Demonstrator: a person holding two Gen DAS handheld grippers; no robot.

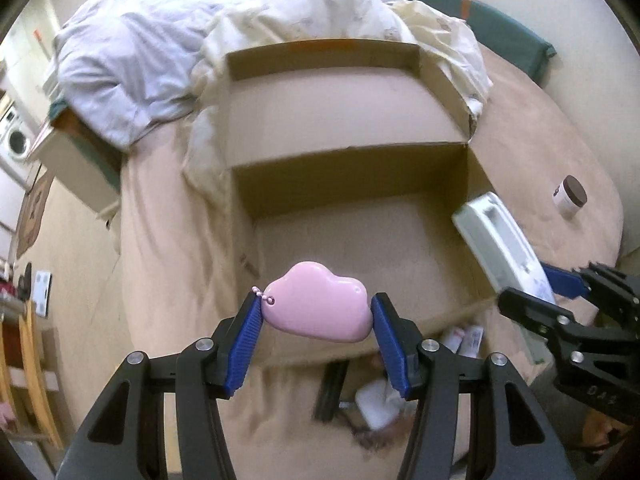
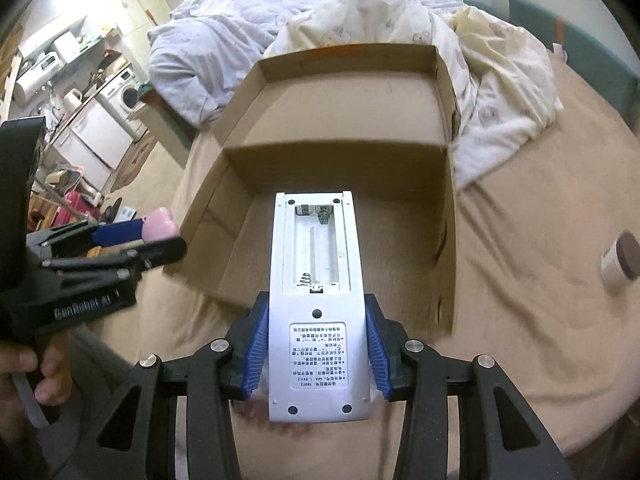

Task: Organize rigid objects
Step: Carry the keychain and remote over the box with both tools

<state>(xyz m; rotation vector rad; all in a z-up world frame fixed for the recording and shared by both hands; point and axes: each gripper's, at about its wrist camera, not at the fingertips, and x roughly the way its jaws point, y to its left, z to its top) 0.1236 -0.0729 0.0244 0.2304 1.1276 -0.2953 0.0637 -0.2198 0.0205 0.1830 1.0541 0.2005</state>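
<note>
My left gripper (image 1: pixel 316 312) is shut on a pink cloud-shaped case (image 1: pixel 320 306) with a bead chain, held over the near edge of an open cardboard box (image 1: pixel 360 160). My right gripper (image 2: pixel 316 342) is shut on a white remote control (image 2: pixel 316 280), back side up with its battery bay open, held over the box's near compartment (image 2: pixel 340 184). The remote also shows at the right of the left wrist view (image 1: pixel 500 240). The left gripper with the pink case shows at the left of the right wrist view (image 2: pixel 160 228).
The box lies on a bed with a tan sheet (image 2: pixel 540 320). A small brown-lidded jar (image 2: pixel 622 262) lies right of the box. A rumpled duvet (image 2: pixel 400 20) is piled behind the box. Small items lie below the left gripper (image 1: pixel 376 400). Kitchen furniture stands far left.
</note>
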